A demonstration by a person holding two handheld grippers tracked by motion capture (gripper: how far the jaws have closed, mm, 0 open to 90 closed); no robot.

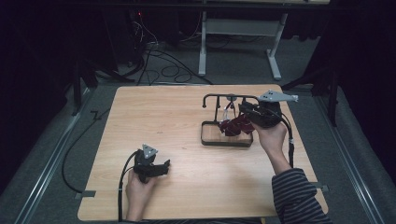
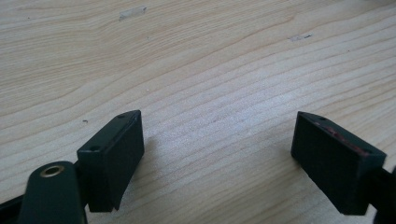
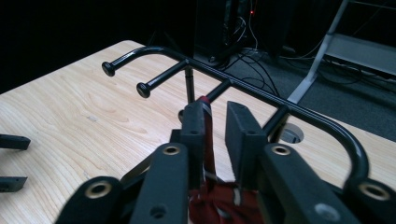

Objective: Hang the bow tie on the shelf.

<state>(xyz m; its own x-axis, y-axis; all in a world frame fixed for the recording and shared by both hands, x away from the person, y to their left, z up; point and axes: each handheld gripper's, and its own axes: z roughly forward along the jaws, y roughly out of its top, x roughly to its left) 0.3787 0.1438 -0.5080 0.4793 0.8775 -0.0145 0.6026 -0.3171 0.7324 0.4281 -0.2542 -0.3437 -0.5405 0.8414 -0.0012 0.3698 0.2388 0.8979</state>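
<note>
The left claw rests low on the bare tabletop, jaws spread wide with nothing between them. Well beyond it and to its right, the right claw sits over a black rack. A dark red cloth runs up against its left jaw, a gap showing on the other side; whether it truly pinches the cloth I cannot tell. The rest of the cloth bunches under the claw, over the rack's base tray. The step looks like hanging the cloth on the rack. Next, the claw must lift the cloth to the pegs just ahead.
</note>
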